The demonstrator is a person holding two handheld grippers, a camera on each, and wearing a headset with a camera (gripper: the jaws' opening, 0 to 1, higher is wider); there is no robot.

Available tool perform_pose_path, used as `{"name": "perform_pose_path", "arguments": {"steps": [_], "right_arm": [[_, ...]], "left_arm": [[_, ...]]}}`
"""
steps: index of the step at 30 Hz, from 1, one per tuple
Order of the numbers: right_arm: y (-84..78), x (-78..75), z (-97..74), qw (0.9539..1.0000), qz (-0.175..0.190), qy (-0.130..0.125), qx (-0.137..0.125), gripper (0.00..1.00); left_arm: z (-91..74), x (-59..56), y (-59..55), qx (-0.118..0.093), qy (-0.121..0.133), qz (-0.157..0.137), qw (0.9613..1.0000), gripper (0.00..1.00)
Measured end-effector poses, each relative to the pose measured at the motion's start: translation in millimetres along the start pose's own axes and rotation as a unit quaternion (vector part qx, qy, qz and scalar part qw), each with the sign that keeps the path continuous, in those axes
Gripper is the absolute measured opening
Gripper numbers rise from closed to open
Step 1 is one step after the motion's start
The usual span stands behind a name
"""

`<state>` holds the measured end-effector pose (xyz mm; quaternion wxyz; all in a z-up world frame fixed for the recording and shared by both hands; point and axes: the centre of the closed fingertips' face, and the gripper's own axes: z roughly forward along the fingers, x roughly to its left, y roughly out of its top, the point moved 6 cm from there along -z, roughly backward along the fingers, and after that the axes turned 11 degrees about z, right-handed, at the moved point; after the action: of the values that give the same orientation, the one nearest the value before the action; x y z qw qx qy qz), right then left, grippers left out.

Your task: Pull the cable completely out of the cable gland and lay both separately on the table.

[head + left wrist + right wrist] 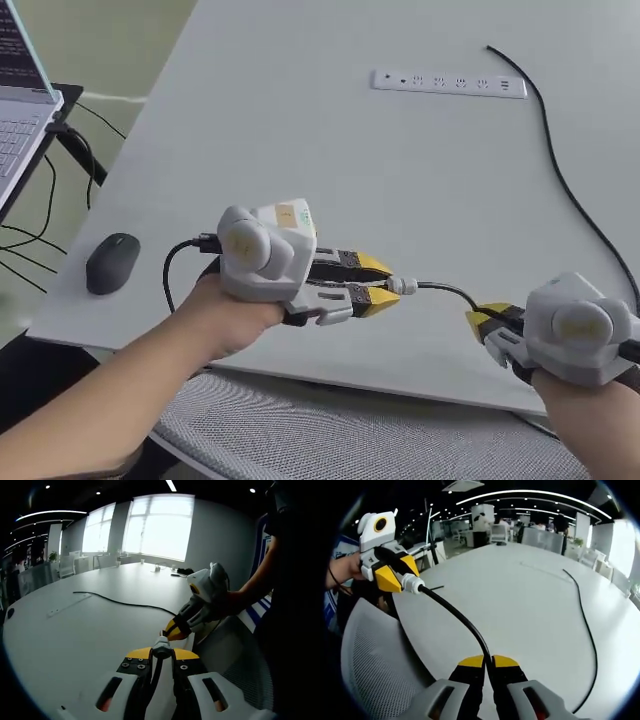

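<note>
Nearest the person, a grey mesh chair back (300, 430) sits below the edge of the pale grey counter (300, 130); just above that edge the left gripper (385, 282) has its yellow-tipped jaws pinching a small white cable gland (402, 286), which pokes out past the tips; in the left gripper view the gland (161, 647) sits between the two yellow tips, held off the counter; a black round cable (445, 288) leaves the front of the gland and curves across to the right gripper (482, 320), whose jaws are pressed together on it; the right gripper view shows the cable (465, 619) rising from between its own tips and arching over to the gland (412, 584); the cable is still seated in the gland, both in the air; farther left on the counter rests a black computer mouse (112, 262); beyond it a silver laptop (20, 100) stands beside the counter; at the far end a white power strip (448, 83) lies flat, and a thin black cord (560, 175) trails from near it toward the right edge.
</note>
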<state>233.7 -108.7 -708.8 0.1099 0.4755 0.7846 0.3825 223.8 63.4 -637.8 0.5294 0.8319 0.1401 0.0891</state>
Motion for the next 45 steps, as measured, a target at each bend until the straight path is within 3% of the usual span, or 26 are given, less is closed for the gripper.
{"name": "perform_pose_path", "arguments": {"steps": [14, 19, 24, 27, 30, 34, 42, 45], "right_arm": [[1.9, 9.1, -8.0, 0.9977, -0.067, 0.008, -0.005, 0.01], [15.5, 20.1, -17.7, 0.9959, -0.087, 0.021, -0.018, 0.09], [32.3, 39.3, -20.9, 0.9863, -0.157, 0.04, -0.031, 0.18], [40.0, 51.0, -21.2, 0.977, -0.206, 0.042, -0.038, 0.18], [45.2, 61.9, -20.2, 0.9707, -0.233, 0.049, -0.037, 0.18], [52.8, 72.8, -18.4, 0.9548, -0.29, 0.051, -0.04, 0.15], [53.6, 81.3, -12.7, 0.9385, -0.34, 0.053, -0.029, 0.08], [52.5, 82.9, -10.7, 0.9357, -0.348, 0.055, -0.027, 0.06]], "left_arm": [[-2.4, 3.4, -0.6, 0.001, 0.008, -0.007, 0.9999, 0.15], [-1.9, 2.8, -0.3, 0.003, 0.006, -0.005, 1.0, 0.15], [-0.9, 2.2, -2.3, 0.007, 0.004, -0.006, 0.9999, 0.15], [-0.3, 1.9, -2.1, 0.008, 0.003, -0.005, 1.0, 0.15], [0.1, 1.6, -2.1, 0.009, 0.003, -0.004, 1.0, 0.15], [0.0, 0.7, -3.2, 0.011, 0.002, -0.002, 0.9999, 0.15], [0.5, -1.0, -3.6, 0.015, 0.0, 0.0, 0.9999, 0.15], [0.9, -1.1, -4.1, 0.015, 0.0, 0.0, 0.9999, 0.15]]}}
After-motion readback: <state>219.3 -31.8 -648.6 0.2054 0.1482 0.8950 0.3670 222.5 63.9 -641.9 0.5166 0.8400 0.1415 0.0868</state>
